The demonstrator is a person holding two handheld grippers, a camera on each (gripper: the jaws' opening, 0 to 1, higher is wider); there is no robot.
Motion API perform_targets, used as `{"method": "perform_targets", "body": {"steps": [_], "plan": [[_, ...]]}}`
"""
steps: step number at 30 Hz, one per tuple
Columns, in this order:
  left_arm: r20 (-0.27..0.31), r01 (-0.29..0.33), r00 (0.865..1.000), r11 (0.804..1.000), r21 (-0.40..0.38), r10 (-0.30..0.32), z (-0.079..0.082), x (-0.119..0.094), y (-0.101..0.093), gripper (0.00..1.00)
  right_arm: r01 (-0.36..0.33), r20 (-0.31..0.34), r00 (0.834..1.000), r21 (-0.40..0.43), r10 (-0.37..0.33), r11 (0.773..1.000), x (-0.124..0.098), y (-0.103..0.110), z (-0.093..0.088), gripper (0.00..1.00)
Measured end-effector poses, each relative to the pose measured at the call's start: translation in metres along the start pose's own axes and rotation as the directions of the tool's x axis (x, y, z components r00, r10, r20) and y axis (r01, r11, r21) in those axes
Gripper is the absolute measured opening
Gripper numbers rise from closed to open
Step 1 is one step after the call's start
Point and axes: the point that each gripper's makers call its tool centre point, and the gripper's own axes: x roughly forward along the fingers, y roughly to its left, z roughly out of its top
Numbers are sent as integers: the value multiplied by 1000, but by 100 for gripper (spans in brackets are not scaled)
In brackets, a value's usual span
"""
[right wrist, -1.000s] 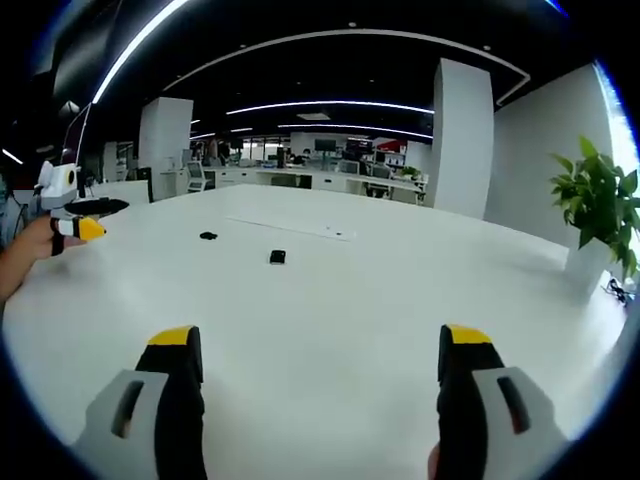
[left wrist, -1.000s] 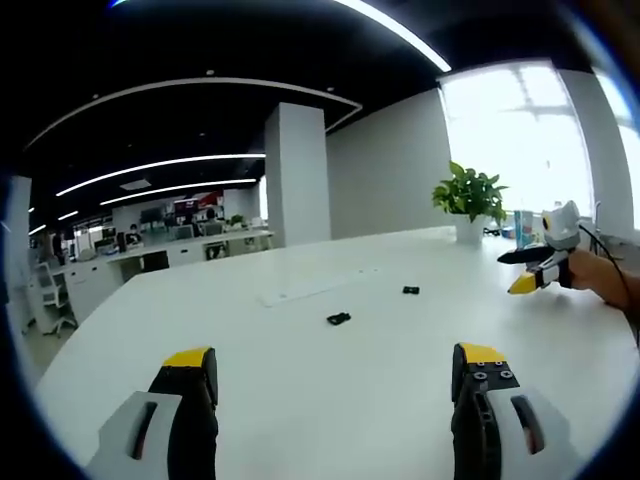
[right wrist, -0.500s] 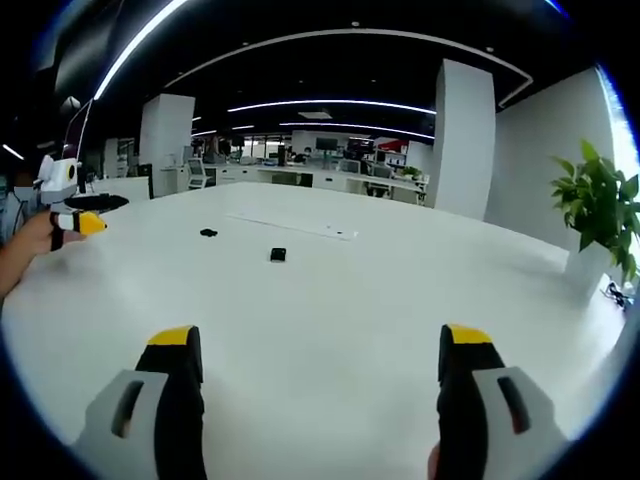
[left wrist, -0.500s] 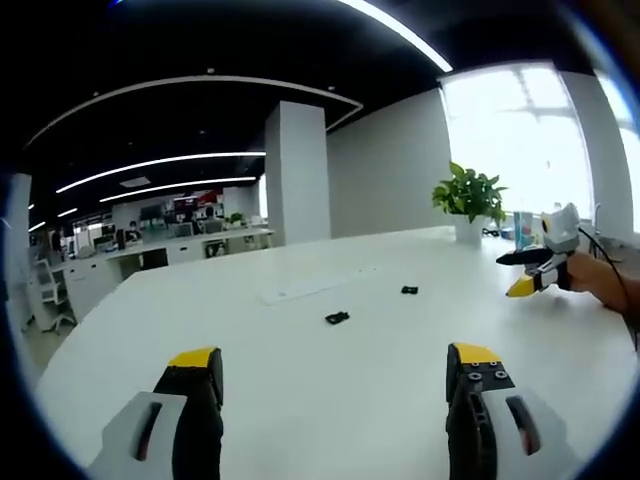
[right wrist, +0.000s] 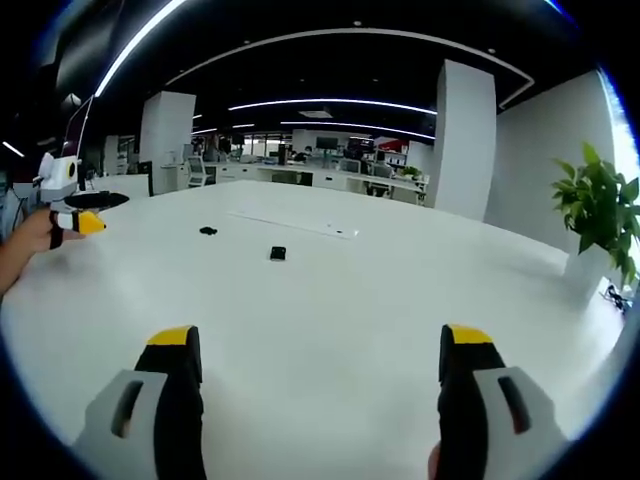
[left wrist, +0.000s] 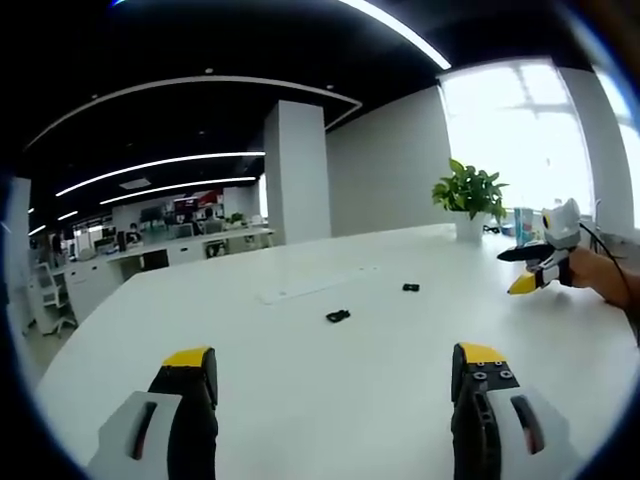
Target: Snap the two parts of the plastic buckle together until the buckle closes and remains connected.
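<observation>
Buckle halves [left wrist: 338, 317] [left wrist: 410, 288] apart, mid-table [left wrist: 300, 390], both tools [left wrist: 335, 372] [right wrist: 320, 352] wide open

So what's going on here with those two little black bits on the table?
A person holds a two-jaw gripper in each hand over a large white table. The two small black plastic buckle parts lie apart on it, not yet snapped together. The left gripper and right gripper are both open and empty, short of the parts. A potted green plant stands near the window.
</observation>
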Motion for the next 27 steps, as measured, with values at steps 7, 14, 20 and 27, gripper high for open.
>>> {"method": "perform_targets", "body": {"steps": [7,14,20,27], "plan": [[-5,5,1000,1000,8,-5,-2,1,-1,98,0,-7,1000,-8,0,1000,0,2,-2,99],[-14,11,1000,1000,-1,-11,-4,1,-1,98,2,-8,1000,-14,-2,1000,0,1,-2,99],[-21,14,1000,1000,5,-14,-4,2,-3,97,-1,-9,1000,-17,1,1000,1,2,-2,99],[-20,8,1000,1000,13,-8,-3,-1,-4,97,-3,-2,1000,-8,3,1000,-1,2,0,99]]}}
